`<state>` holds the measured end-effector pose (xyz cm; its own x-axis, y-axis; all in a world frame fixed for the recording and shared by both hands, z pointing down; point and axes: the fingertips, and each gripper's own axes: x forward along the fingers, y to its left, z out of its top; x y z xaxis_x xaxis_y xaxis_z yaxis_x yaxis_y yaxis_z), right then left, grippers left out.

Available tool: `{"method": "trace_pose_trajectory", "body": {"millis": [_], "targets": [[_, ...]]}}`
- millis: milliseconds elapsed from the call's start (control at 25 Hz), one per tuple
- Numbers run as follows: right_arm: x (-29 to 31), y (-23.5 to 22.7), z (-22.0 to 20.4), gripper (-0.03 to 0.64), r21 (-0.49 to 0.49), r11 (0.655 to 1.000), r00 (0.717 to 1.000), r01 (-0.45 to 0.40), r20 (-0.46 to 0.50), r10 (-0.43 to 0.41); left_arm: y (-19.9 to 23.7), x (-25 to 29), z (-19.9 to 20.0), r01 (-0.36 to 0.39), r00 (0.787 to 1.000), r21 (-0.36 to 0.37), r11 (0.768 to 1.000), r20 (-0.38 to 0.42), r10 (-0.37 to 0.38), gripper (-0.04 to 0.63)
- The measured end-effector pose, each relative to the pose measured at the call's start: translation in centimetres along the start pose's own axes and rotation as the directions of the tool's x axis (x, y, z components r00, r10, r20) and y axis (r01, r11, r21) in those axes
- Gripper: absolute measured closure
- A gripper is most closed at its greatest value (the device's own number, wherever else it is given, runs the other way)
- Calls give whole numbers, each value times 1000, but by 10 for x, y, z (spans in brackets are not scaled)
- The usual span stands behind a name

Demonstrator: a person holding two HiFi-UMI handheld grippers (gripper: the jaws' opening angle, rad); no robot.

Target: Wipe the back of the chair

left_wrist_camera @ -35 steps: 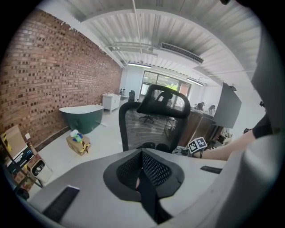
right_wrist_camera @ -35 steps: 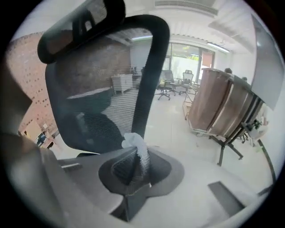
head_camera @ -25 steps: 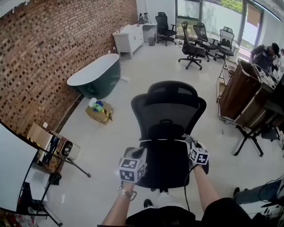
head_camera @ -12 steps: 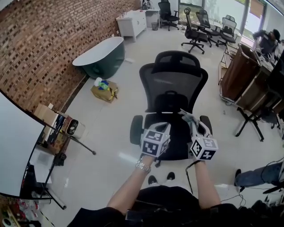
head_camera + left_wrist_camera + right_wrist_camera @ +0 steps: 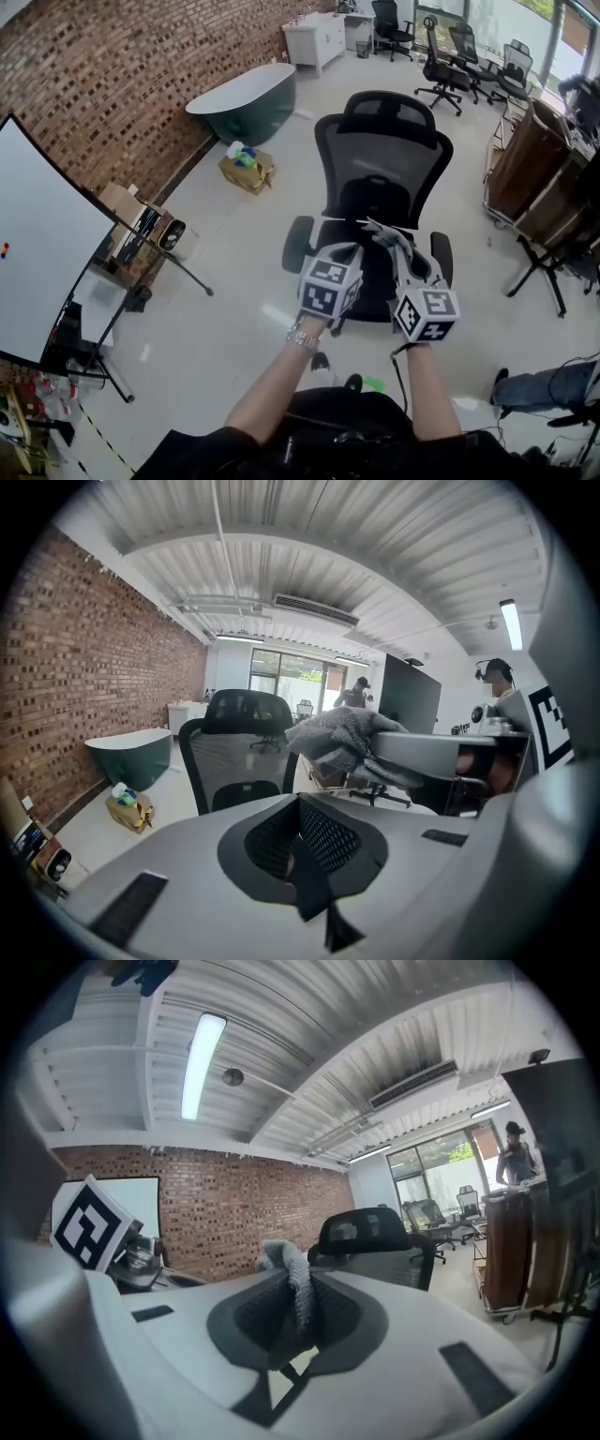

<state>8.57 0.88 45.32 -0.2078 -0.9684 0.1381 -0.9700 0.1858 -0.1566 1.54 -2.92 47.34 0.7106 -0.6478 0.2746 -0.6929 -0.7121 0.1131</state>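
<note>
The black mesh-backed office chair [image 5: 382, 159] stands on the floor in front of me, its seat turned toward me. My right gripper [image 5: 397, 249] is shut on a grey cloth [image 5: 386, 234], held over the seat's front and short of the backrest. In the right gripper view the cloth [image 5: 294, 1283] sticks up from between the jaws, with the chair [image 5: 375, 1234] beyond. My left gripper [image 5: 351, 253] hovers just left of the right one, jaws shut on nothing. The left gripper view shows the chair [image 5: 239, 752] and the cloth [image 5: 342, 741] in the other gripper.
A green bathtub [image 5: 246, 101] and a cardboard box [image 5: 246, 171] lie by the brick wall at left. A whiteboard on a stand [image 5: 42, 248] is at near left. Wooden carts [image 5: 539, 169] stand at right, more office chairs [image 5: 450, 58] at the back. A person's leg [image 5: 544, 389] shows at lower right.
Both grippers have drawn back from the chair. My left gripper has moved right, close beside the right one. The view has shifted back, so the whiteboard now shows at left.
</note>
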Motion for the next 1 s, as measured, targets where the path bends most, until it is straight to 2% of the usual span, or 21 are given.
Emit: {"method": "trace_pose_trajectory", "body": {"millis": [160,320,600,1000], "targets": [[-15,16,-3,577,-19,999,999,-43,-17,42,-9,-14,-17,-34,999,-10,999,-17,34,593],[-21,17,-10,577,-22,1000,999,-22,-35,21,-5,-21,-26,-53,998,-9,999,-25,53,592],[-26,15,-1,577,-27,999,999,19,-27,-20,2,-29,-10,-49,999,-11,999,13,50,594],[-22,25,4,577,-47,999,1000,19,-19,-20,8,-31,-4,-38,999,-6,999,29,39,594]]}}
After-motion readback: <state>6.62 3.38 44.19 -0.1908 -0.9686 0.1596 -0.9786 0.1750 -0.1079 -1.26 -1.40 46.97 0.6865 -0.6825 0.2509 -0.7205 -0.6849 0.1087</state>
